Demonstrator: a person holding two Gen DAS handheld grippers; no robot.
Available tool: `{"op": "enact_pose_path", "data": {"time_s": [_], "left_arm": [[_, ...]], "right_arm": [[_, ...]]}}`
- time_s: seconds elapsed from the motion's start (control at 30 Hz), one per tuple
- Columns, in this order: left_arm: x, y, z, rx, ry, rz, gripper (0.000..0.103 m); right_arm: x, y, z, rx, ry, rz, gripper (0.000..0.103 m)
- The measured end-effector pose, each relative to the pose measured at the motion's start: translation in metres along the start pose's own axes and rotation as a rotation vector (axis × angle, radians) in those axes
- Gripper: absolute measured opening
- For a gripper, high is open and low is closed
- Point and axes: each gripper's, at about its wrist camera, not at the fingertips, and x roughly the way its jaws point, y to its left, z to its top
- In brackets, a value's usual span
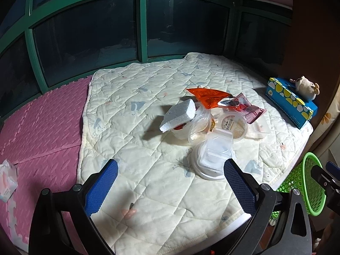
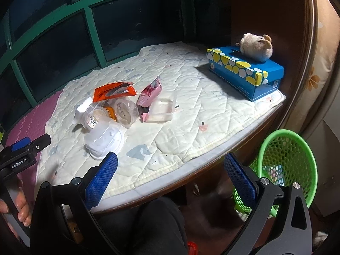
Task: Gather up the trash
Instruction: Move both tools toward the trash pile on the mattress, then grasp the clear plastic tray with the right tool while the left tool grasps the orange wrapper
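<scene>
A pile of trash lies on the cream quilt (image 1: 148,106): a white foam block (image 1: 178,114), an orange wrapper (image 1: 209,96), a pink wrapper (image 2: 149,91), clear plastic cups (image 2: 125,111), a clear clamshell box (image 1: 214,148) on a white lid, and a flat clear tray (image 2: 162,108). My left gripper (image 1: 170,182) is open, hovering just short of the clamshell box. My right gripper (image 2: 170,176) is open over the quilt's front edge, with nothing between its fingers. A green mesh basket (image 2: 291,159) stands below the ledge at the right.
A blue tissue box (image 2: 244,72) with a small plush toy (image 2: 256,47) on it sits at the right end. Pink foam mats (image 1: 42,123) cover the left part, with a small tissue pack (image 1: 7,180). Green-framed windows (image 1: 142,25) stand behind. A person's dark-clothed knee (image 2: 153,218) is below.
</scene>
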Motion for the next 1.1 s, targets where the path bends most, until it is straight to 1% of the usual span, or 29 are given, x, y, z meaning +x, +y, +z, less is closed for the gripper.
{"op": "enact_pose_path", "data": {"time_s": [0.23,0.6,0.77,1.0,1.1], "left_arm": [[0.009,0.006,0.005,-0.006,0.012,0.006,0.097],[0.030,0.014,0.010,-0.017,0.043,0.006,0.097],[0.041,0.019,0.010,-0.029,0.062,0.009,0.097],[0.052,0.023,0.008,-0.040,0.086,0.016,0.097],[0.056,0.026,0.008,-0.041,0.091,0.018,0.097]], "right_arm": [[0.014,0.002,0.014,-0.002,0.013,0.045,0.099],[0.054,-0.005,0.052,0.022,0.048,0.116,0.099],[0.078,-0.009,0.063,0.021,0.073,0.091,0.096],[0.114,-0.009,0.065,0.009,0.130,0.067,0.088],[0.131,-0.008,0.067,0.005,0.152,0.057,0.086]]}}
